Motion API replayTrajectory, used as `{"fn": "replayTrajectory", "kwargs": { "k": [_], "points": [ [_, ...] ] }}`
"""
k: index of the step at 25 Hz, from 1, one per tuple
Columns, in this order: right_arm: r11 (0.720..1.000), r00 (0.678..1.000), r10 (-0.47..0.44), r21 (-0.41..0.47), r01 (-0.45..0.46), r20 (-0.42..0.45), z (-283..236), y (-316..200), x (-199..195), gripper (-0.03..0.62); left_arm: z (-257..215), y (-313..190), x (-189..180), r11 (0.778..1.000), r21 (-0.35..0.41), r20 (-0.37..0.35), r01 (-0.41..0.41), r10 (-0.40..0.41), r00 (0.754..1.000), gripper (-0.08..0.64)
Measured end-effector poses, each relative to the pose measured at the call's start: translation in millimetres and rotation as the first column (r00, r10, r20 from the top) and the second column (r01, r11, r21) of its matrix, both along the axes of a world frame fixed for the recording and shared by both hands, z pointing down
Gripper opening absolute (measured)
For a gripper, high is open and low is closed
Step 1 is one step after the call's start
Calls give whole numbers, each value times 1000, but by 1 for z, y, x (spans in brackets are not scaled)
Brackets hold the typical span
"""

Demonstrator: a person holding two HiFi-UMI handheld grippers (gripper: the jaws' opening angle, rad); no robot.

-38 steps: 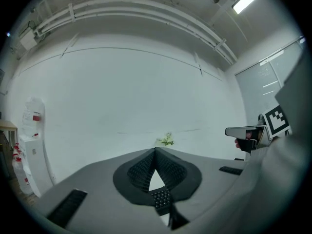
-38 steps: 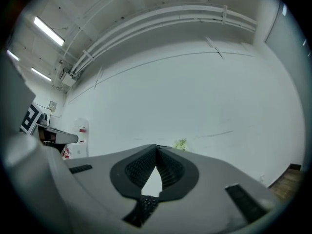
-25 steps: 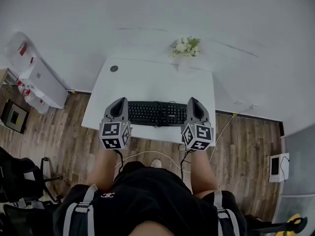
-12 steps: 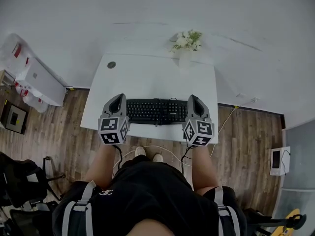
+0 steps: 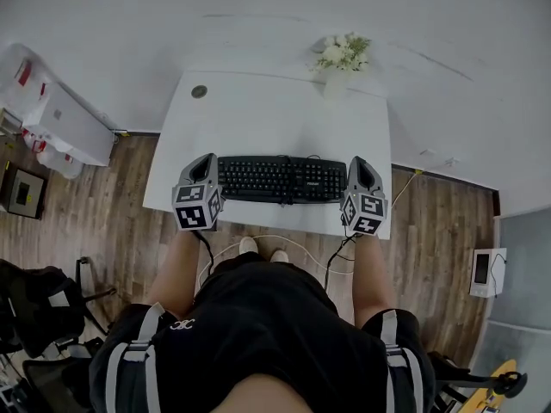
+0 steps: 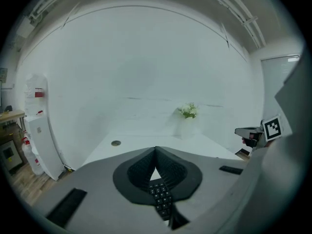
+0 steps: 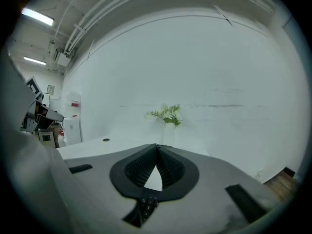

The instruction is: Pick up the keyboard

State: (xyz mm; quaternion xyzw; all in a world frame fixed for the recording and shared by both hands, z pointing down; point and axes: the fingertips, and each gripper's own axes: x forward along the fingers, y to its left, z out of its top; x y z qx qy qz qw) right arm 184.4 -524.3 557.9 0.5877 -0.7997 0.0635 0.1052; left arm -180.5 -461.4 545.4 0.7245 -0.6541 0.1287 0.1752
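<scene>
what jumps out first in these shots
A black keyboard lies along the near edge of a white table, dark against the pale top. The left gripper sits at its left end and the right gripper at its right end, both shut, their marker cubes toward the person. A bunch of white flowers stands at the table's far edge by the wall.

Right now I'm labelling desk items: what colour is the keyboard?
Black; the keyboard shows best in the head view.

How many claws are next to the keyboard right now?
2. The left claw is beside the left end of the keyboard, and the right claw is beside its right end. Both are shut.
</scene>
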Motion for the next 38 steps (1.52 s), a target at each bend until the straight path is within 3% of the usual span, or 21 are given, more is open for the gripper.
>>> {"fn": "replayTrajectory", "kwargs": {
  "k": [4, 5, 6, 8, 13, 20, 25, 30, 33, 38],
  "points": [
    [996, 999, 40, -75, -38, 29, 34, -9, 11, 6, 33, -11, -19, 997, -78, 5, 6, -5, 1000, 56],
    [994, 998, 42, -108, -36, 55, 44, -11, 12, 27, 43, -13, -22, 995, -103, -3, 0, -1, 1000, 81],
    [989, 995, 44, -142, -32, 84, 54, -12, 14, 93, 53, -14, -25, 992, -128, -13, -5, 3, 1000, 101],
    [979, 990, 63, -200, -37, 124, 71, -15, 20, 120, 72, -16, -30, 984, -176, -39, -11, 4, 999, 133],
    [950, 989, 75, -311, -33, 126, 113, -15, 31, 150, 122, -17, -38, 952, -305, -118, -29, -8, 993, 190],
    [883, 989, 86, -470, -18, 124, 171, -13, 46, 166, 180, -13, -44, 901, -434, -117, -8, -47, 992, 196],
    [834, 990, 79, -552, -1, 117, 195, -14, 49, 166, 207, -17, -48, 873, -488, -123, 3, -73, 990, 201],
    [814, 987, 61, -579, 38, 151, 206, -19, 46, 173, 226, -19, -45, 848, -529, -153, -17, -76, 985, 198],
    [795, 974, 69, -601, 77, 215, 209, -20, 44, 175, 229, -21, -42, 843, -535, -209, -57, -66, 976, 181],
    [744, 935, 106, -651, 151, 338, 214, -20, 41, 163, 234, -25, -39, 829, -543, -352, -133, -81, 932, 141]
  ]
}}
